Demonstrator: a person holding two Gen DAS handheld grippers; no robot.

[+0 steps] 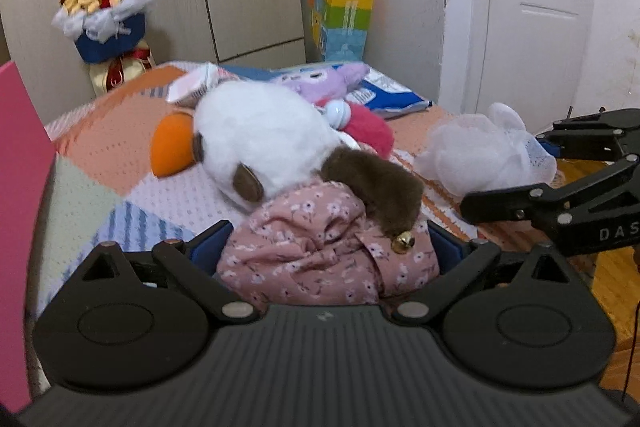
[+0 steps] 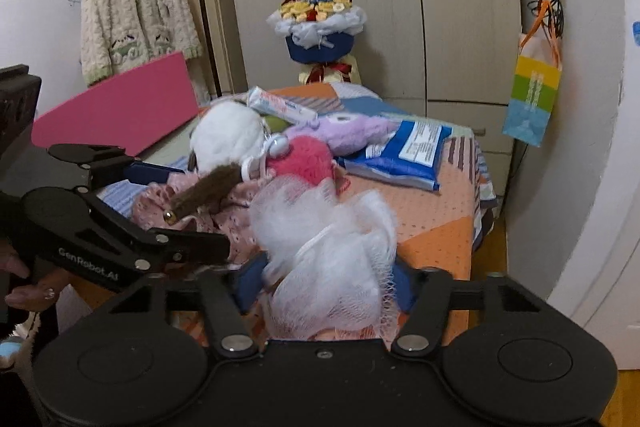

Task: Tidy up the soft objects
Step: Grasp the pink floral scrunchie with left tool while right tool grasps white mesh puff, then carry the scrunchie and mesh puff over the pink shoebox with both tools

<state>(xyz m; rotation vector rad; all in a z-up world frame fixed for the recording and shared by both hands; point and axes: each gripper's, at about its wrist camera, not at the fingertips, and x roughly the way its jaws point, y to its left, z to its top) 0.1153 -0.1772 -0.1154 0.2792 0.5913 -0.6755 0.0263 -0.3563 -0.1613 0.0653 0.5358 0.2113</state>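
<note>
A white plush doll (image 1: 256,143) with brown ears, an orange part and a pink floral dress (image 1: 320,259) lies on the patchwork table (image 1: 100,147). My left gripper (image 1: 330,247) is shut on the doll's floral dress; it also shows in the right wrist view (image 2: 196,211). My right gripper (image 2: 326,283) is shut on a white mesh bath pouf (image 2: 332,267), which also shows in the left wrist view (image 1: 484,155). A pink plush (image 2: 308,159) and a purple plush (image 2: 352,131) lie behind.
A blue-white packet (image 2: 404,155) and a tube box (image 2: 280,107) lie on the table. A pink board (image 2: 116,107) stands at its left edge. A bouquet (image 2: 320,27), wardrobe, hanging gift bag (image 2: 532,99) and cardigan (image 2: 136,15) are behind.
</note>
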